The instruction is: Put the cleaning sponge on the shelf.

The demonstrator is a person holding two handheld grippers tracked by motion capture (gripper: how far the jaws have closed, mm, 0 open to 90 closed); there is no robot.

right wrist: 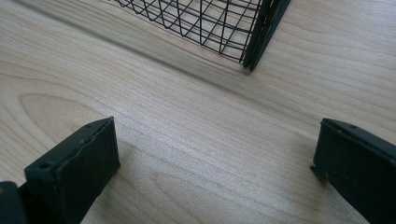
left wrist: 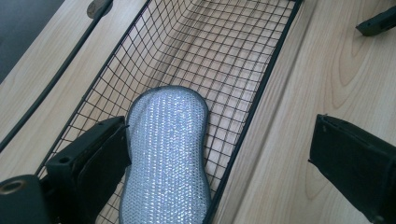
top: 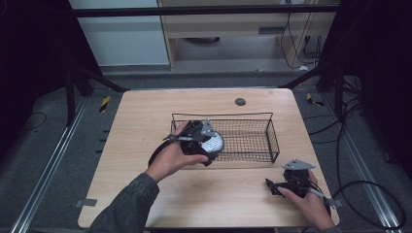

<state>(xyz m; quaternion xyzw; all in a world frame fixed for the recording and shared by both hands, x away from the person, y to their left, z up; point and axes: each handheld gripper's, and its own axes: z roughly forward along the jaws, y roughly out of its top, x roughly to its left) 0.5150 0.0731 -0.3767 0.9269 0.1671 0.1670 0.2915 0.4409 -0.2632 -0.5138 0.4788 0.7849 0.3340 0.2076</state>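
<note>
Pale wood grain covers the table point(top: 145, 145) I am working at, with grey floor and dark frame rails around it in the high view. On my left gripper view, the silver sponge point(left wrist: 163, 154) fills the lower centre of the frame. It lies flat on the mesh floor of the wire basket point(left wrist: 261, 88), at the near end, with its long side running up the picture. My left gripper point(left wrist: 219, 154) hangs over that end with jaws spread wide: the left jaw sits inside the basket just beside the sponge's edge, though I cannot tell if it touches; the right jaw is outside the basket rim, over bare wood at the lower right of the frame. Nothing is pinched between them.

From the high view, the basket sits at the centre of the table, long side across the frame, and the sponge shows as a pale patch at its left end under my left hand point(top: 171, 156). A small dark round disc point(top: 240, 101) lies on the wood above the basket, well apart from it.

My right gripper point(right wrist: 215, 172) is at the lower right of the high view, near the basket's right corner. On its own view, its jaws stand wide apart over bare wood, holding nothing, with the basket corner at top centre.
</note>
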